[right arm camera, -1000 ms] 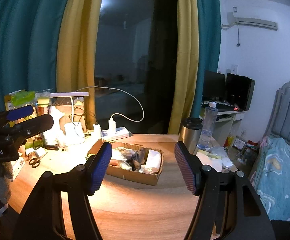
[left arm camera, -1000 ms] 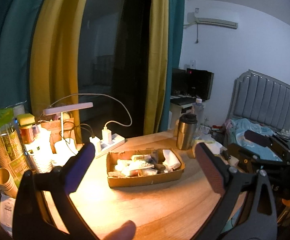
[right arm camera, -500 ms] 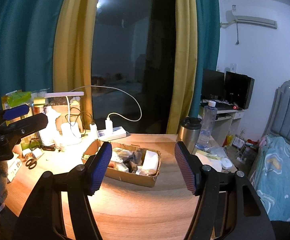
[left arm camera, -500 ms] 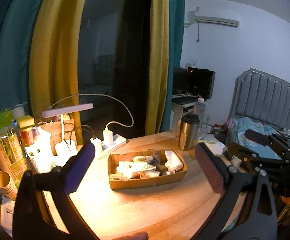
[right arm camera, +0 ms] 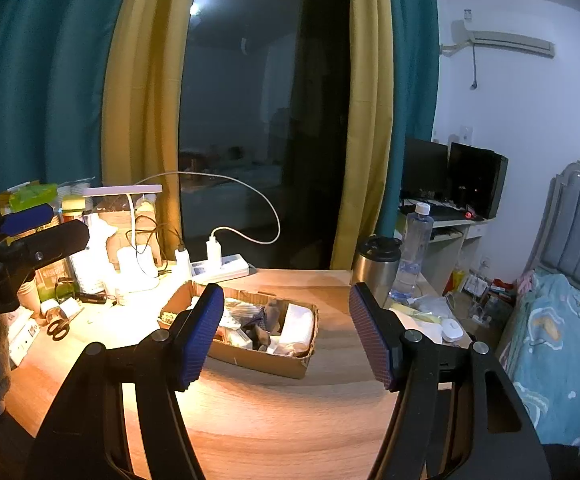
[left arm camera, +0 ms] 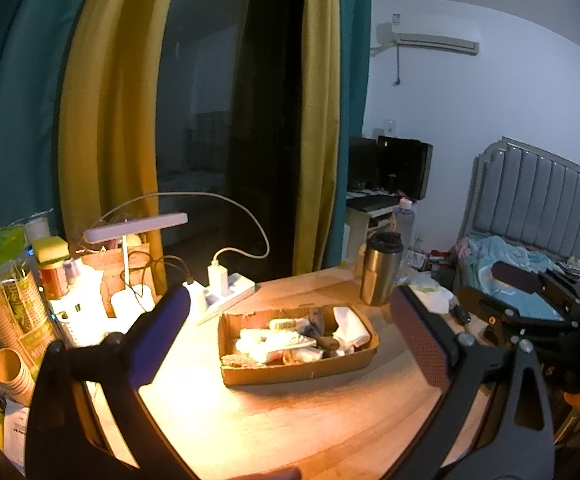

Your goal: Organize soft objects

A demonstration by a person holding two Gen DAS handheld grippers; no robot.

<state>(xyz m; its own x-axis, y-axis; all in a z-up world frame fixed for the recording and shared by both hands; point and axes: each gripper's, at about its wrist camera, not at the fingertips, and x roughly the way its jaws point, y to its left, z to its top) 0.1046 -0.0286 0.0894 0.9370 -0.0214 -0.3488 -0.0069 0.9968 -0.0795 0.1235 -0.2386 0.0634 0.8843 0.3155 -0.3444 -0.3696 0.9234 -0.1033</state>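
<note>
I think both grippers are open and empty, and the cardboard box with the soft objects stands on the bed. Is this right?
Not quite. The cardboard box stands on the wooden table, not on the bed; the right wrist view shows this. The rest holds: the left gripper and right gripper are both open and empty.

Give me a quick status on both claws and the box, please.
Left claw open, empty. Right claw open, empty. Box on table, full of soft items, untouched. Nothing between the claws and the box.
</note>
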